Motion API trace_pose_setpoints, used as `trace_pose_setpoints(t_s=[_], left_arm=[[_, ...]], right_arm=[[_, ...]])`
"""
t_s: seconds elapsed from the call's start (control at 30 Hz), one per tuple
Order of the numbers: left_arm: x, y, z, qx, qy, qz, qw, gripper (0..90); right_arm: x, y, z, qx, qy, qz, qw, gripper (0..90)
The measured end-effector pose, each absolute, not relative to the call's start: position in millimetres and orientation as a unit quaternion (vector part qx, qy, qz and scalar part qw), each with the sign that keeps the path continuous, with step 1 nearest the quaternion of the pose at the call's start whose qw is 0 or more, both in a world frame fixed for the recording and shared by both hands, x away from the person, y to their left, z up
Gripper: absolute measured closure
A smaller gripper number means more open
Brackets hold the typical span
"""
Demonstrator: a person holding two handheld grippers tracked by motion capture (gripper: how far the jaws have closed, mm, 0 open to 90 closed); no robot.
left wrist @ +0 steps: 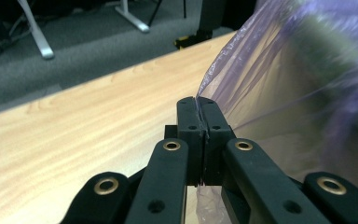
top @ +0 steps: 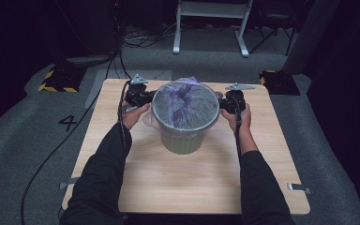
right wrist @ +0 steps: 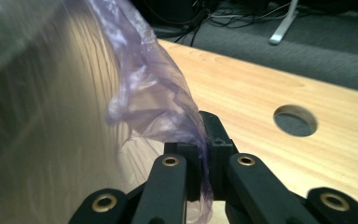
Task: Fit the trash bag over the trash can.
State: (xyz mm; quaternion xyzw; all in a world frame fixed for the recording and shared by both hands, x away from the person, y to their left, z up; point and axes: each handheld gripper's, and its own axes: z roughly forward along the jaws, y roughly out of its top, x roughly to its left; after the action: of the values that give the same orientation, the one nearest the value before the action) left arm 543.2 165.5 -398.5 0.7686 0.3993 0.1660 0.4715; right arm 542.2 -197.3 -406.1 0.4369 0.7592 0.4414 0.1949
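Both tools, L [left wrist: 198, 103] & R [right wrist: 204, 122], pinch thin crinkly purple bag [top: 185, 96] over round bin [top: 183, 140].

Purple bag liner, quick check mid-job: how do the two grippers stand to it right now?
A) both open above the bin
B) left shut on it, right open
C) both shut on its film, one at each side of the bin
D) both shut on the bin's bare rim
C: the left gripper and the right gripper each pinch the purple bag liner between closed jaws, either side of the bin.
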Motion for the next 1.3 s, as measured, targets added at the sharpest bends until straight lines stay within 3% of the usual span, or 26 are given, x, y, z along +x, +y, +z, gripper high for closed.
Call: trace_pose_setpoints(t_s=[0.1,0.3,0.4,0.53,0.77,1.0,1.3], left_arm=[[541,163,-405,0.782,0.395,0.168,0.452,86.3],[528,175,-407,0.780,0.387,0.176,0.459,77.2],[518,185,-401,0.773,0.389,0.187,0.465,63.1],[497,199,-389,0.772,0.365,0.217,0.472,48.6],[471,230,-380,0.764,0.359,0.213,0.492,36.9],[457,257,-374,0.751,0.356,0.206,0.516,33.0],[411,227,-380,0.810,0.262,0.205,0.484,29.2]], right_arm=[[545,-198,-415,0.432,0.780,0.426,0.152,86.0],[535,-208,-424,0.417,0.789,0.421,0.163,79.2],[529,-215,-423,0.407,0.782,0.442,0.163,58.8],[516,-229,-416,0.390,0.776,0.458,0.188,45.0],[491,-249,-394,0.363,0.771,0.469,0.234,36.6],[470,-258,-380,0.325,0.785,0.462,0.252,33.1],[441,-249,-381,0.274,0.817,0.447,0.239,30.5]])
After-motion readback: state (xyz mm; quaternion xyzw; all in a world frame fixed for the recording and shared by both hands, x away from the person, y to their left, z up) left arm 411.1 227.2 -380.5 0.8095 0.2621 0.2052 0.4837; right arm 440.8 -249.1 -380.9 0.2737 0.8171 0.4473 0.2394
